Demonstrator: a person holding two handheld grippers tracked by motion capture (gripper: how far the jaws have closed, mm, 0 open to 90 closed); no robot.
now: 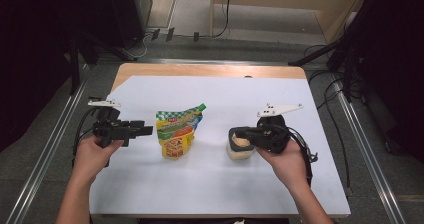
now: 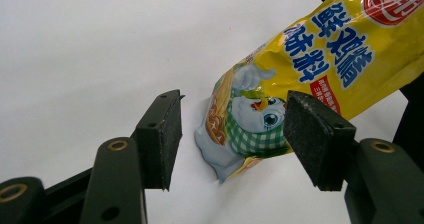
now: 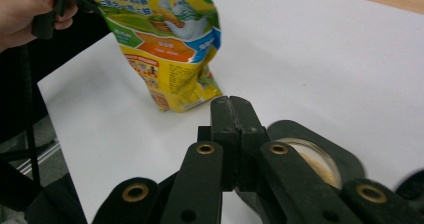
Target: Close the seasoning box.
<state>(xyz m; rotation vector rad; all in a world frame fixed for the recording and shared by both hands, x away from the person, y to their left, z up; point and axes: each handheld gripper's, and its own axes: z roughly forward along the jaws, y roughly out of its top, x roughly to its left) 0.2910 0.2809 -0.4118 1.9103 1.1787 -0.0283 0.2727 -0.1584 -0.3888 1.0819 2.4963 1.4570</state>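
A yellow spouted pouch (image 1: 177,131) with a green cap lies in the middle of the white sheet. My left gripper (image 1: 147,130) is held level at its left and points at it. In the left gripper view the jaws (image 2: 232,134) stand open, with the pouch's bottom corner (image 2: 240,134) beyond the gap and untouched. To the right stands a small jar (image 1: 240,151) with a black rim and beige contents. My right gripper (image 1: 239,132) hovers just above its mouth. Its pads (image 3: 231,104) are pressed together with nothing between them, and the jar (image 3: 310,156) sits right under them.
The white sheet (image 1: 215,184) covers a wooden table whose far edge (image 1: 200,70) shows bare. Metal rails run along both sides on the floor. In the right gripper view the other hand (image 3: 20,14) shows beyond the pouch (image 3: 165,39).
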